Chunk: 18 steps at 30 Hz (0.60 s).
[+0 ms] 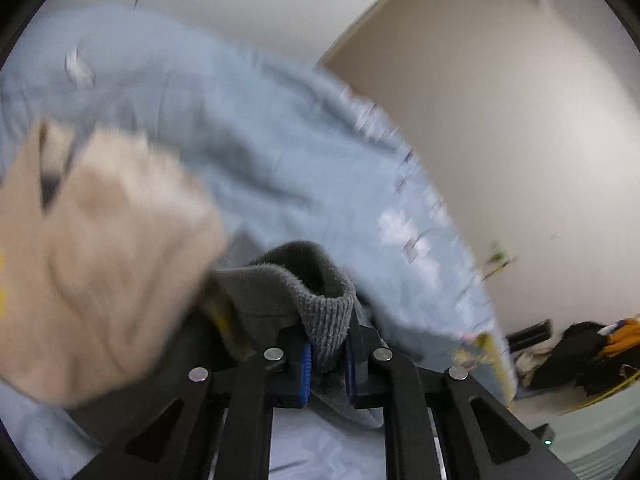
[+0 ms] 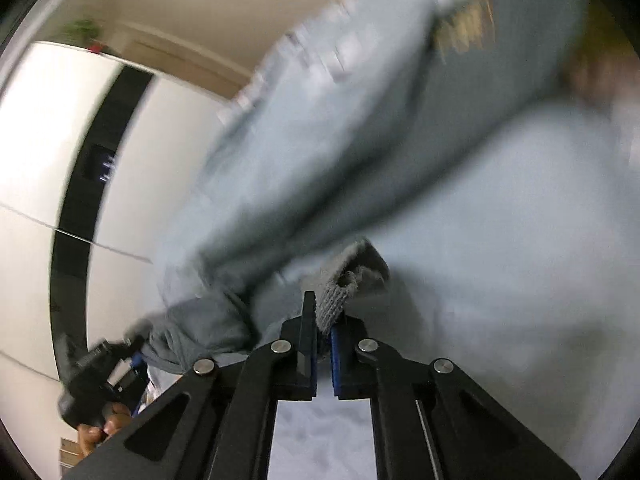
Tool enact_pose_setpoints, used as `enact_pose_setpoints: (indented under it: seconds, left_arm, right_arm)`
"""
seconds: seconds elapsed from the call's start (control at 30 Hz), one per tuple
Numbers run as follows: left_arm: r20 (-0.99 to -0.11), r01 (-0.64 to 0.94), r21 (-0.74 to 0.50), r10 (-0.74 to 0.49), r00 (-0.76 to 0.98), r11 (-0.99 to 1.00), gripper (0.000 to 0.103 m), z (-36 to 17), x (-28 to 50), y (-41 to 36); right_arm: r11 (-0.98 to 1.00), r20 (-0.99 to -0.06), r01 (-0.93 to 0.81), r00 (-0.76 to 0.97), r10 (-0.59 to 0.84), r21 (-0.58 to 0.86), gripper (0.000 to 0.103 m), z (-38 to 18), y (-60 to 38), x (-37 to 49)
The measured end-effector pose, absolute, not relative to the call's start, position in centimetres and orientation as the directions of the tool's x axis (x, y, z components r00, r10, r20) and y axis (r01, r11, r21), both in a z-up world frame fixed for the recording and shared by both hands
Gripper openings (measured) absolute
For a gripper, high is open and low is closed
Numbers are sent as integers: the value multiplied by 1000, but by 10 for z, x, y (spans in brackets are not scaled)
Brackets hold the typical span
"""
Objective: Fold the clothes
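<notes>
Between the blue pads, the left claw (image 1: 328, 354) pinching the grey ribbed cuff (image 1: 326, 312), the right claw (image 2: 324, 344) pinching another grey ribbed edge (image 2: 334, 300), pale blue jeans (image 1: 256, 152) hanging blurred behind, beige cloth (image 1: 100, 248) showing only in the left view, a hand (image 2: 96, 432) gripping the other claw only in the right.

My right hand-held gripper (image 2: 323, 332) is clamped on the ribbed edge of a grey garment (image 2: 340, 280). Left of that gripper, the other hand-held gripper (image 2: 134, 354) grips what looks like the same cloth. Blurred pale-blue jeans (image 2: 320, 120) lie above it.
</notes>
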State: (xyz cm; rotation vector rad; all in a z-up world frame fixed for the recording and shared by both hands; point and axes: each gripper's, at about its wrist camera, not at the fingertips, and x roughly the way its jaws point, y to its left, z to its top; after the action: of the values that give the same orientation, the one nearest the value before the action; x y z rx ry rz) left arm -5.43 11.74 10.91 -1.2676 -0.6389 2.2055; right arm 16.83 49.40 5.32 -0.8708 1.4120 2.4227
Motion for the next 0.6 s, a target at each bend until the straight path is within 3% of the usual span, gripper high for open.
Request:
enact_pose_setpoints:
  seconds: [0.17, 0.23, 0.33, 0.47, 0.6]
  left_arm:
    - [-508, -267, -672, 692, -513, -691, 13, 153, -39, 58]
    - [-537, -246, -639, 652, -535, -728, 13, 142, -29, 41]
    - [-633, -132, -608, 578, -516, -783, 13, 93, -24, 9]
    - [-725, 49, -622, 551, -414, -781, 13, 24, -24, -18]
    - [-700, 26, -636, 562, -440, -771, 13, 41, -27, -15]
  right_arm:
    - [-654, -417, -421, -892, 173, 629, 4, 146, 526, 242]
    - [-638, -383, -470, -880, 282, 610, 4, 157, 540, 285]
    - [-510, -465, -616, -787, 405, 600, 4, 128, 571, 344]
    - [-272, -640, -739, -671, 375, 616, 5, 53, 605, 405]
    - [-200, -681, -758, -649, 339, 622, 4, 26, 613, 424]
